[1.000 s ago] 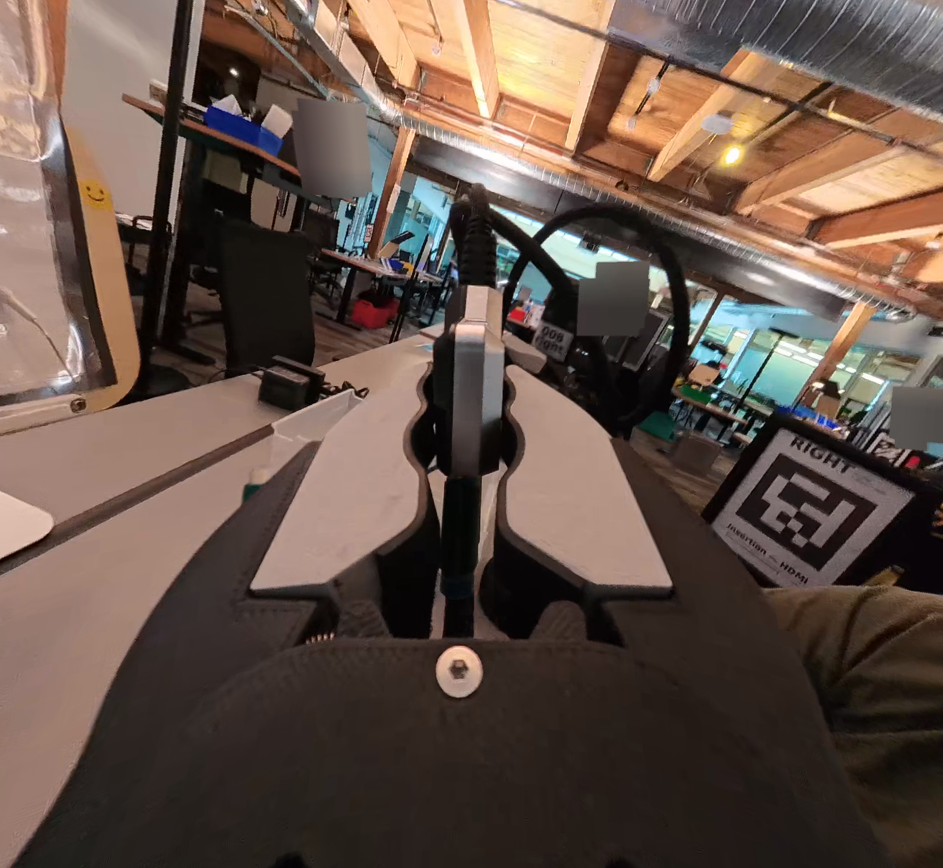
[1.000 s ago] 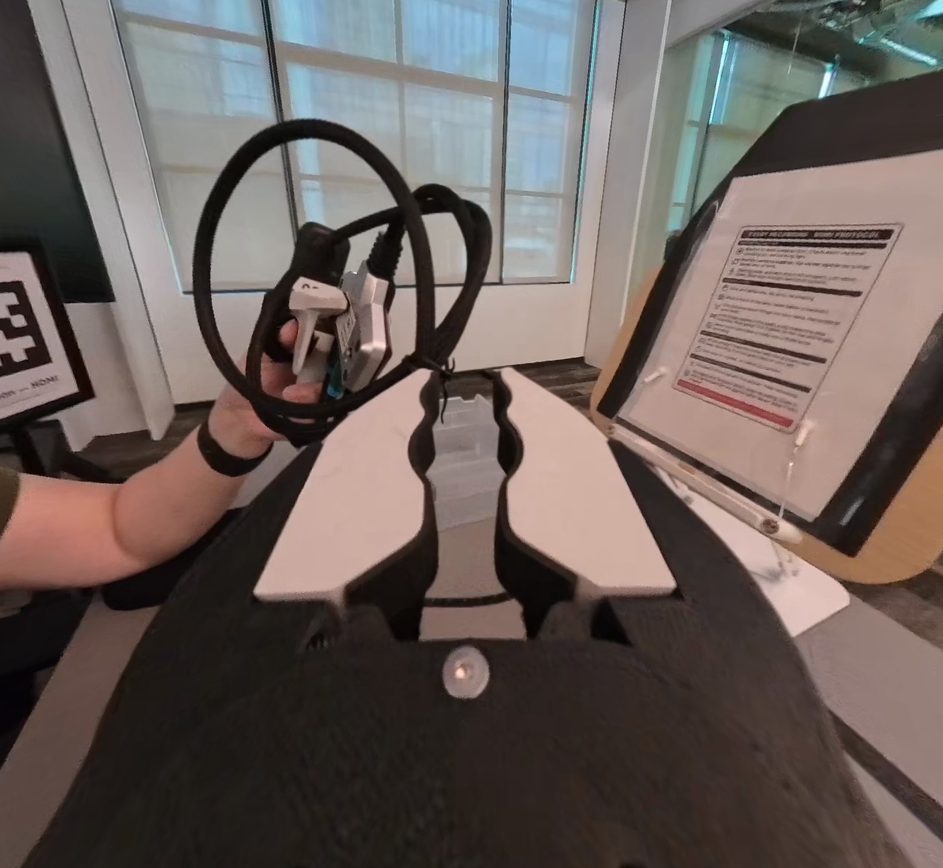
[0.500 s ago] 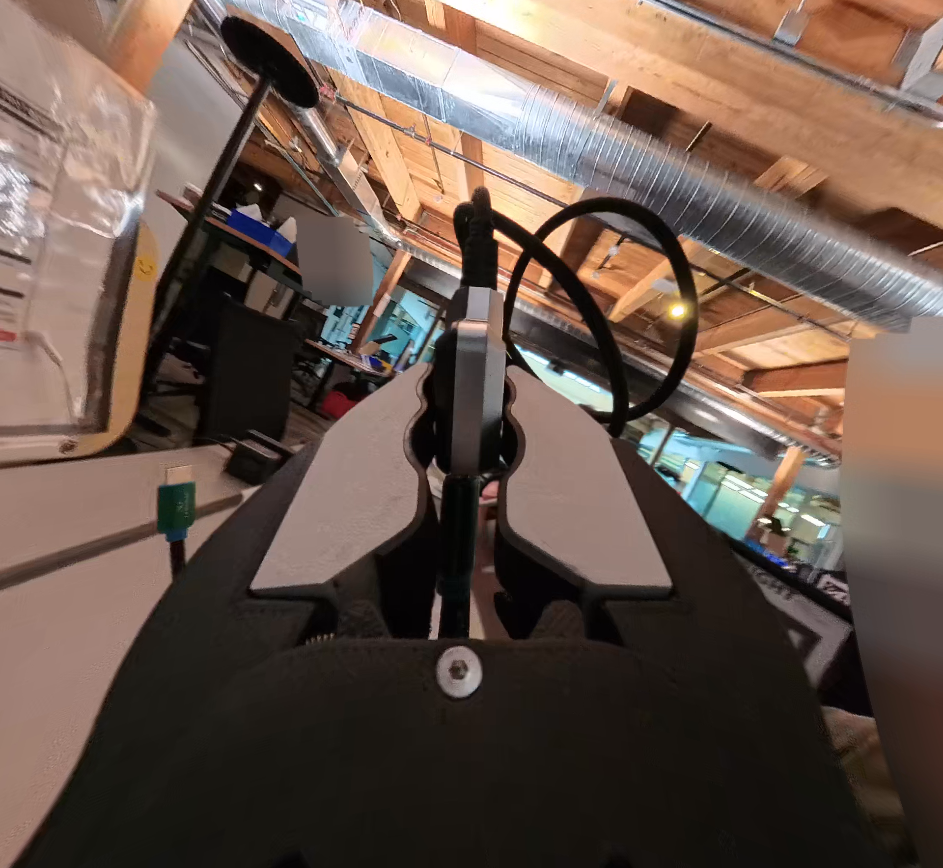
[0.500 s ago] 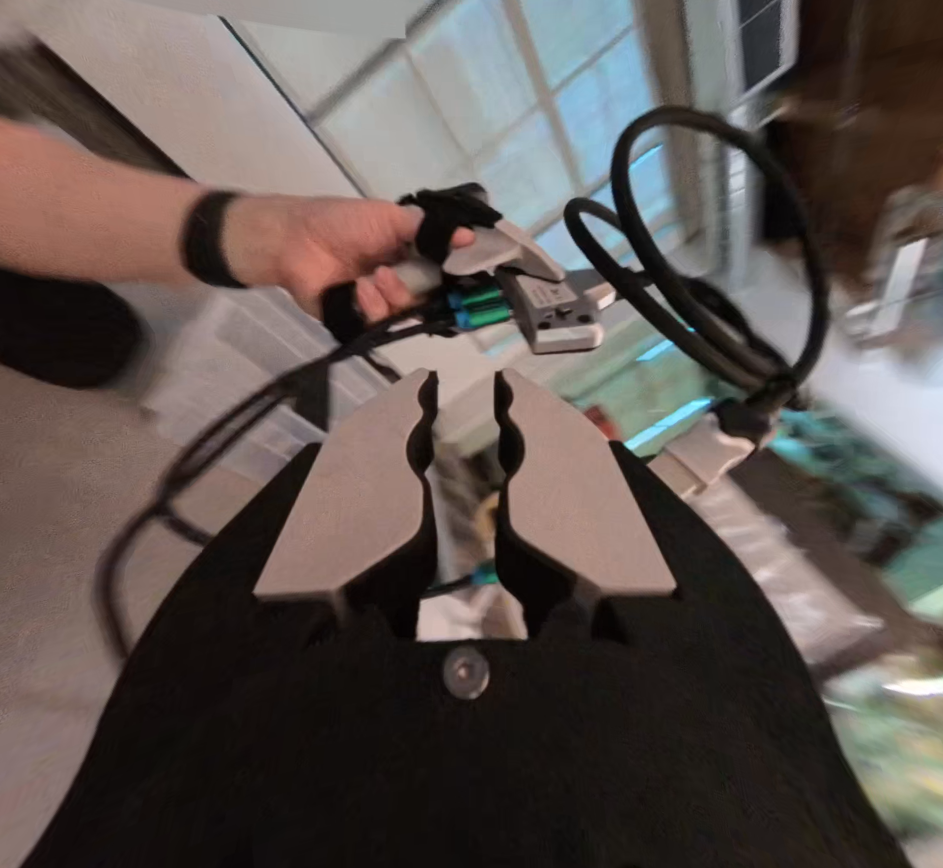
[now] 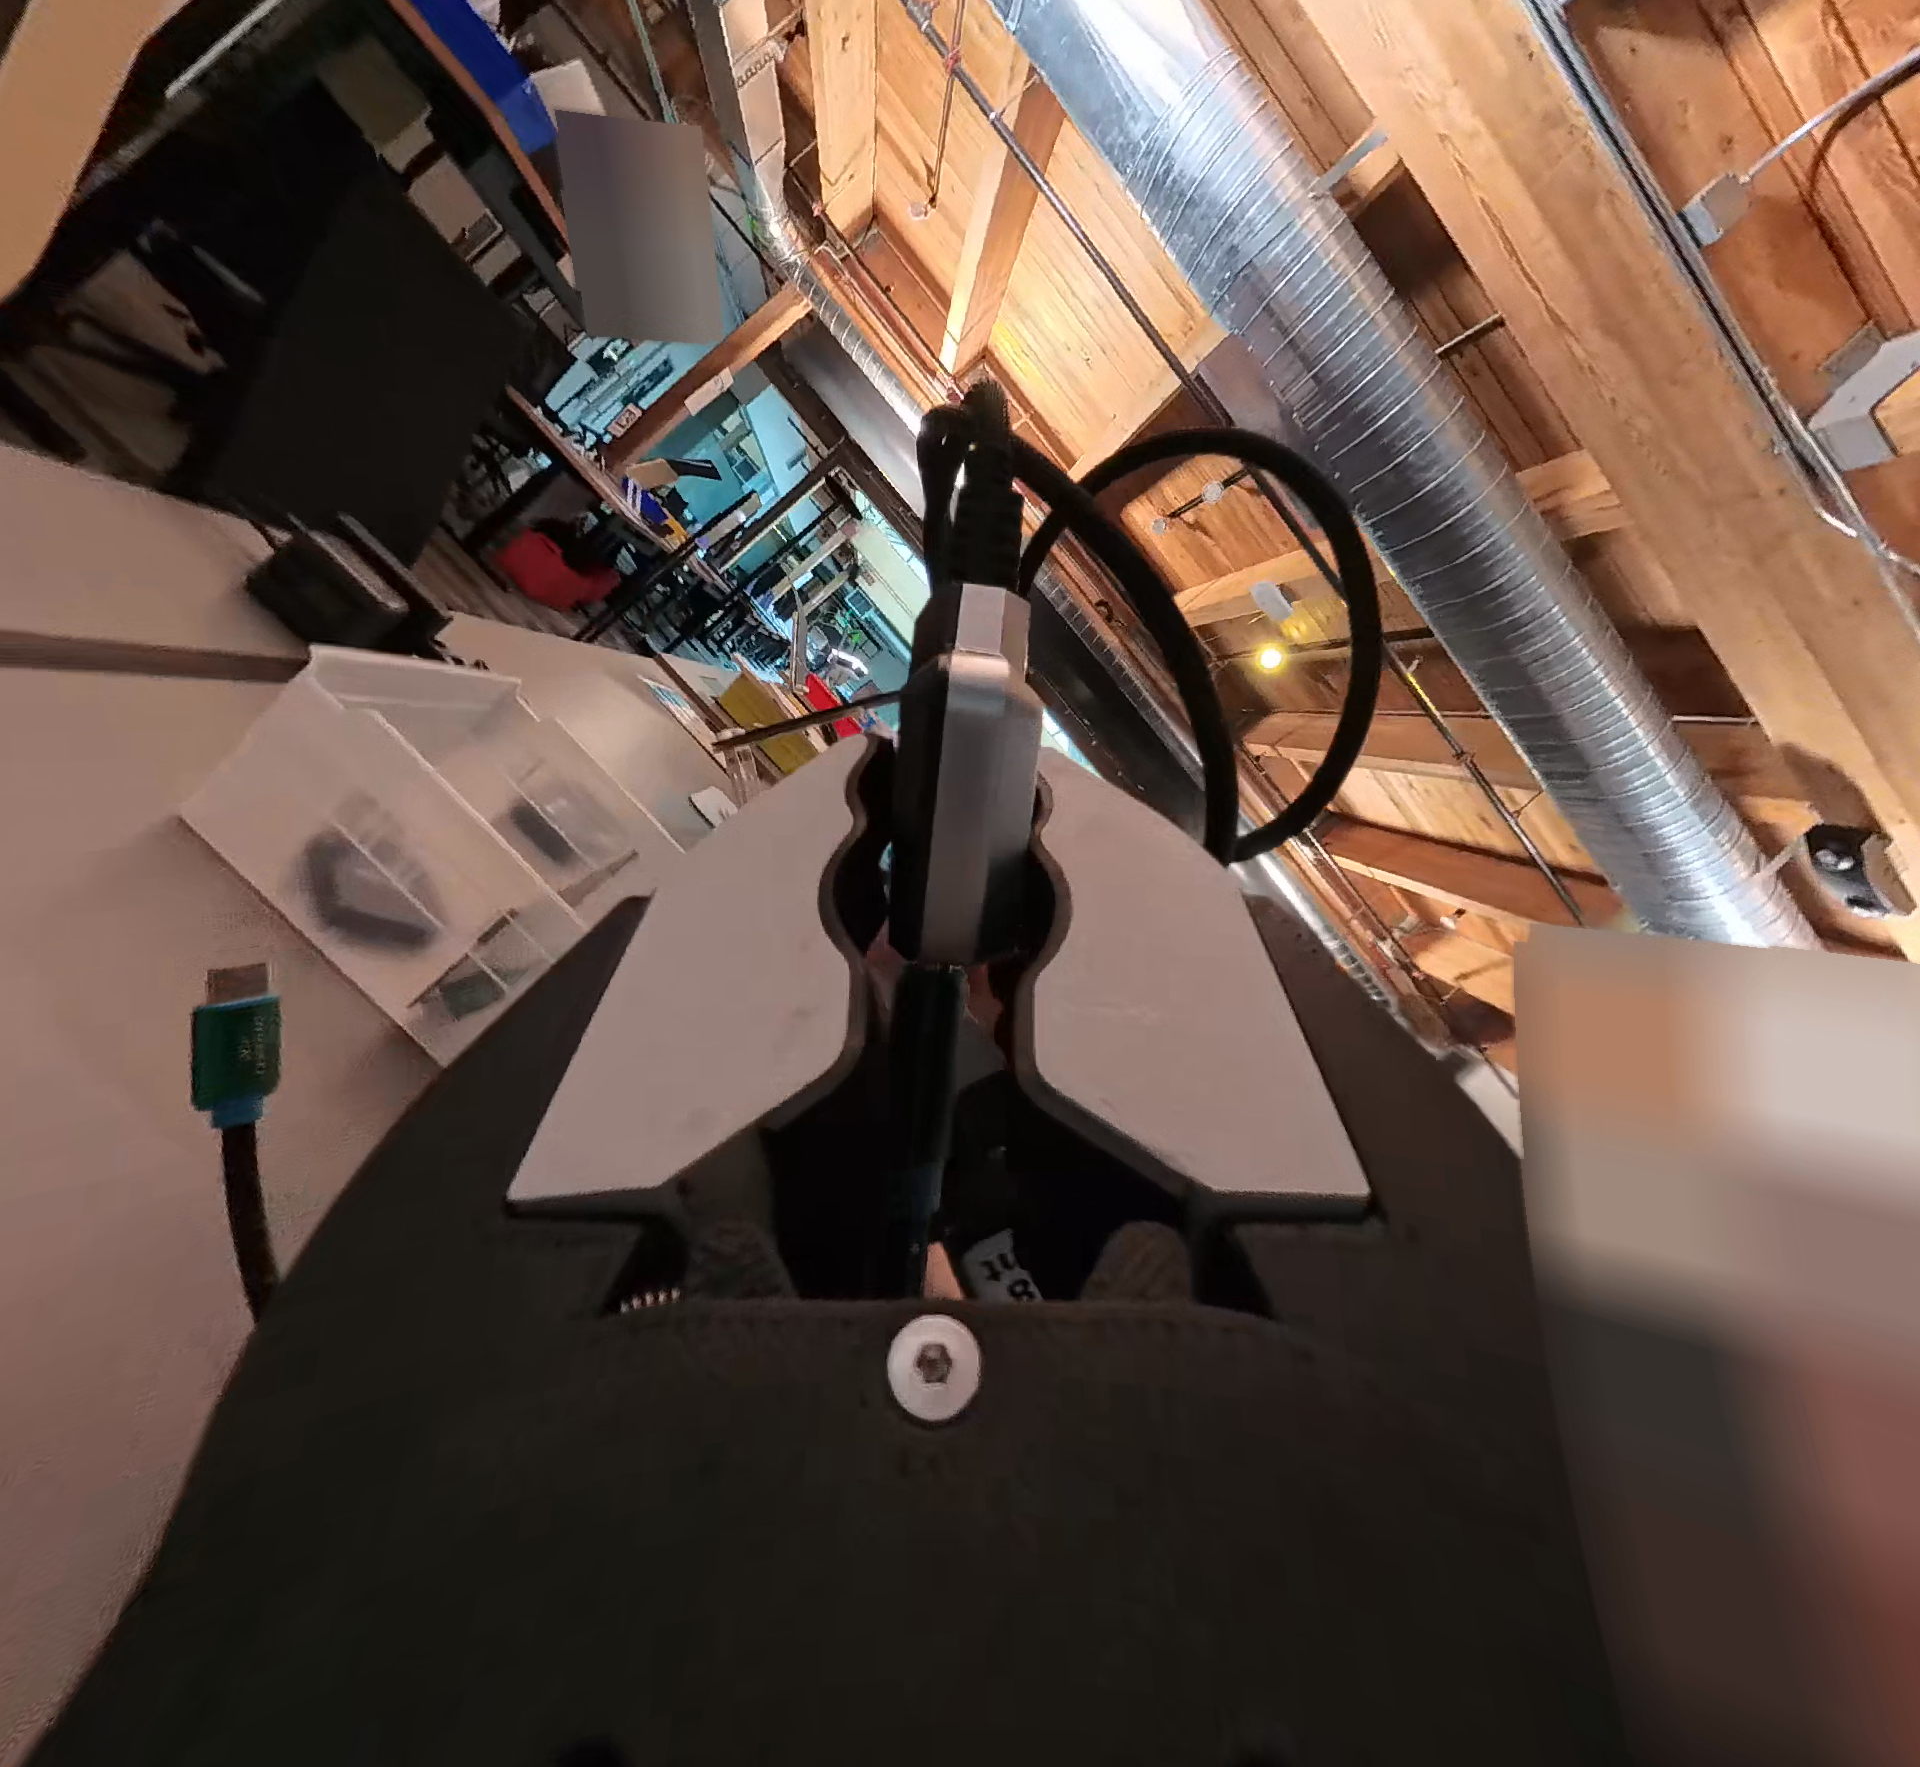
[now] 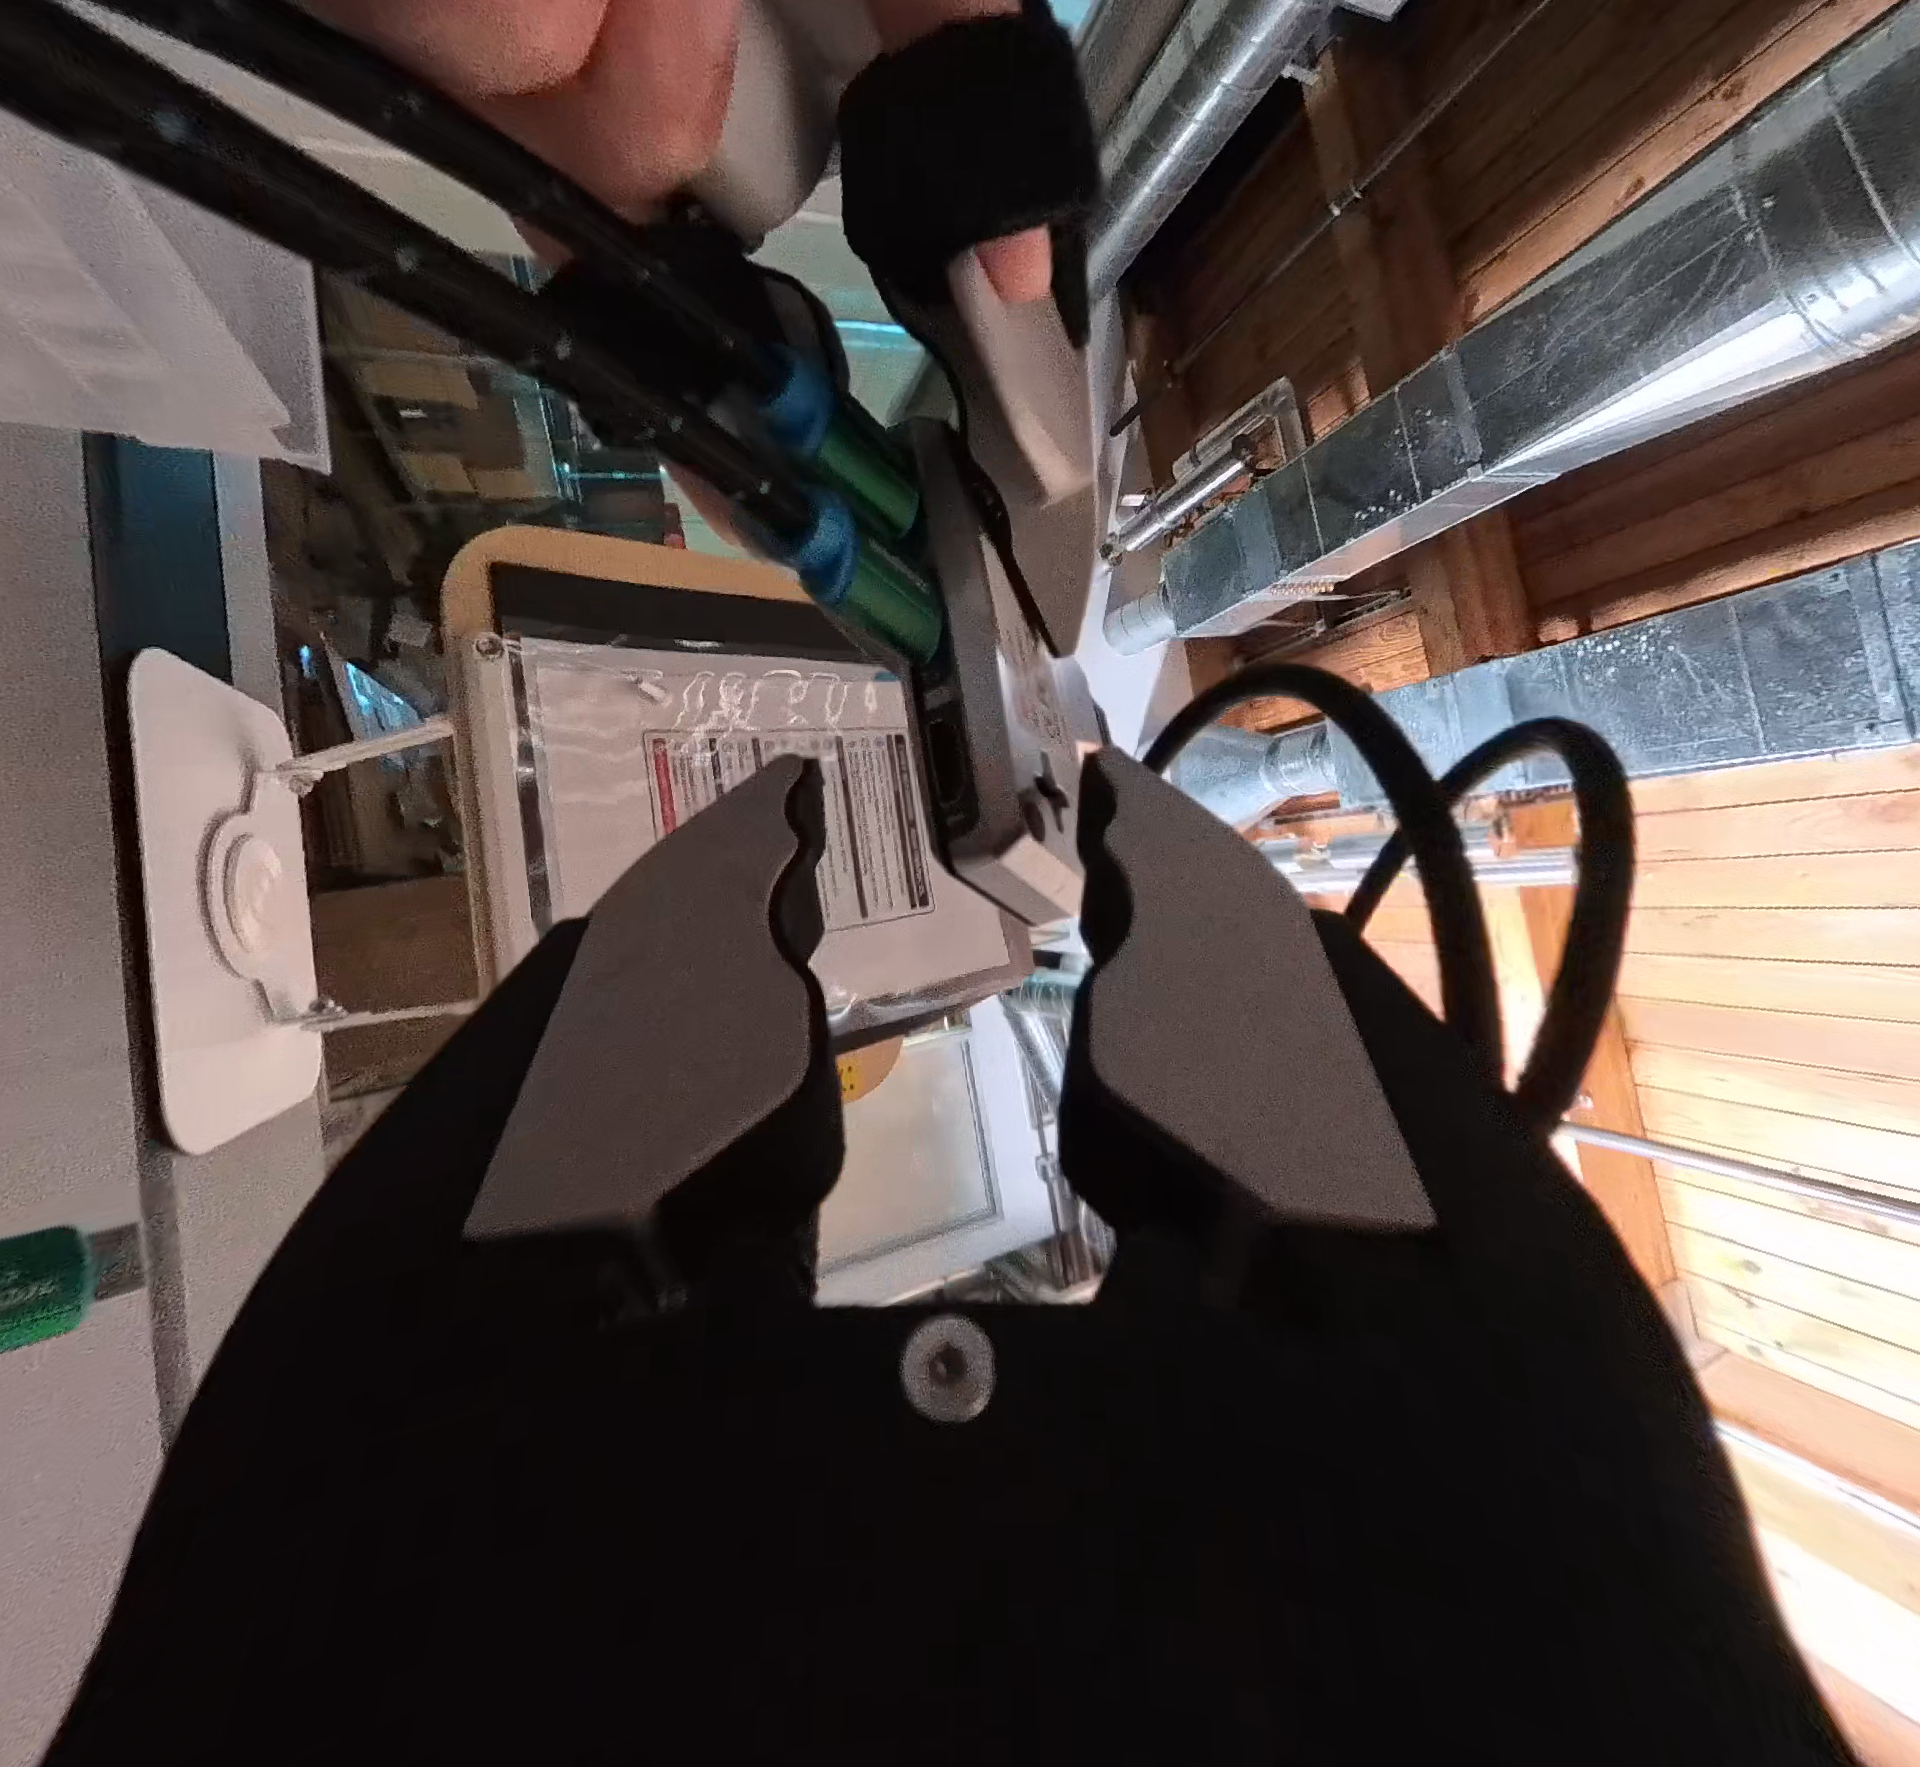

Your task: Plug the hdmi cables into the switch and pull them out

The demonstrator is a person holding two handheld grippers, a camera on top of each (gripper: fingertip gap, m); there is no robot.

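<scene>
My left gripper [image 5: 951, 870] clamps the silver switch [image 5: 966, 813]. Two green plugs [image 6: 878, 528] sit seated in it, ahead of my right gripper [image 6: 940, 818], which is spread and empty. A third plug [image 5: 237, 1042] lies loose on the worktop [image 5: 94, 886], left of the left gripper. Pulling out remains.

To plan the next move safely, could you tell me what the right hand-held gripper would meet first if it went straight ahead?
Likely the silver switch, just beyond the open right hand-held gripper; depth is unclear.
</scene>
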